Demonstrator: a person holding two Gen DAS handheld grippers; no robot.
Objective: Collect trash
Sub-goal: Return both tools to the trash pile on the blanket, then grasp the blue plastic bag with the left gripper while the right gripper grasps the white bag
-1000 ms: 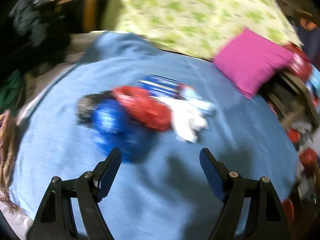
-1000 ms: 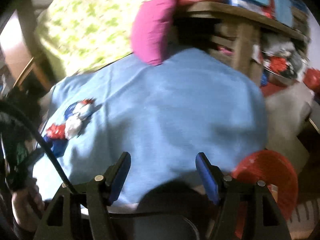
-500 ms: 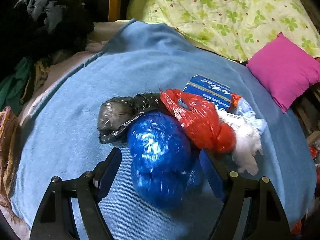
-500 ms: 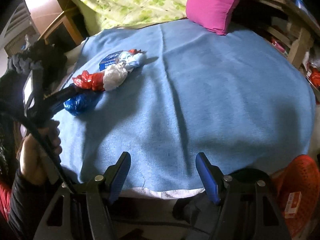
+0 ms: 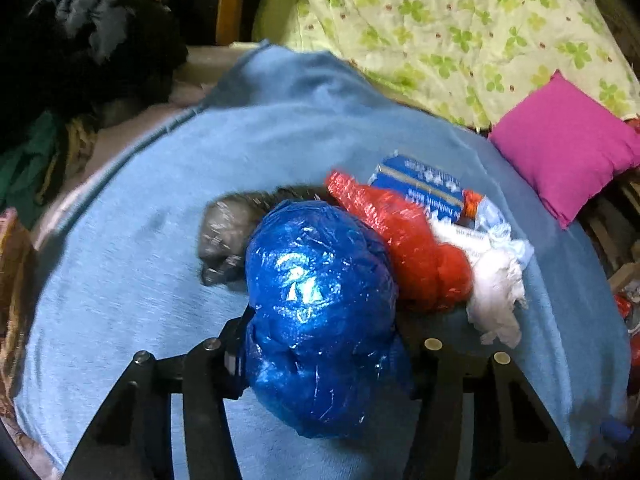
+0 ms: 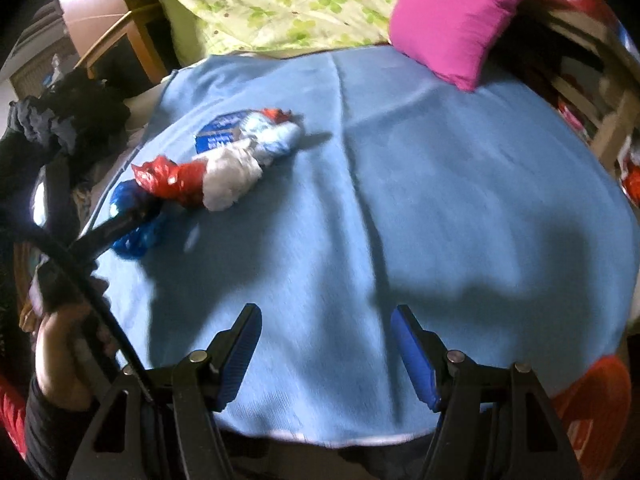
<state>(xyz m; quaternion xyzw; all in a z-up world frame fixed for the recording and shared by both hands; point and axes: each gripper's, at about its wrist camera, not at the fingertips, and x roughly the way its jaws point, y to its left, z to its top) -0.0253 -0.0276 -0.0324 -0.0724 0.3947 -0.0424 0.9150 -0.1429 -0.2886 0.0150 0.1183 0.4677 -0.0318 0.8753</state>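
Observation:
A pile of trash lies on the blue blanket [image 5: 140, 280]: a blue plastic bag [image 5: 320, 300], a red bag [image 5: 412, 248], a white bag [image 5: 496, 280], a grey-black bag [image 5: 224, 236] and a blue box [image 5: 420, 184]. My left gripper [image 5: 324, 344] is closing on the blue bag, which bulges between the jaws and hides the fingertips. In the right wrist view the same pile sits far left, with the blue bag [image 6: 136, 236] under the left gripper [image 6: 132, 216]. My right gripper [image 6: 326, 348] is open over bare blanket [image 6: 440, 200], holding nothing.
A pink cushion [image 5: 560, 148] and a green floral quilt [image 5: 460, 32] lie at the back. Dark clothes [image 5: 100, 40] are heaped at the left. A red-orange basket [image 6: 592, 408] sits low right, and wooden shelving [image 6: 612, 120] stands at the right. A person's hand [image 6: 68, 352] grips the left tool.
The left gripper moved forward onto the blue bag and its jaws narrowed around it. The right gripper's view swung from the bed's edge over the blanket toward the pile.

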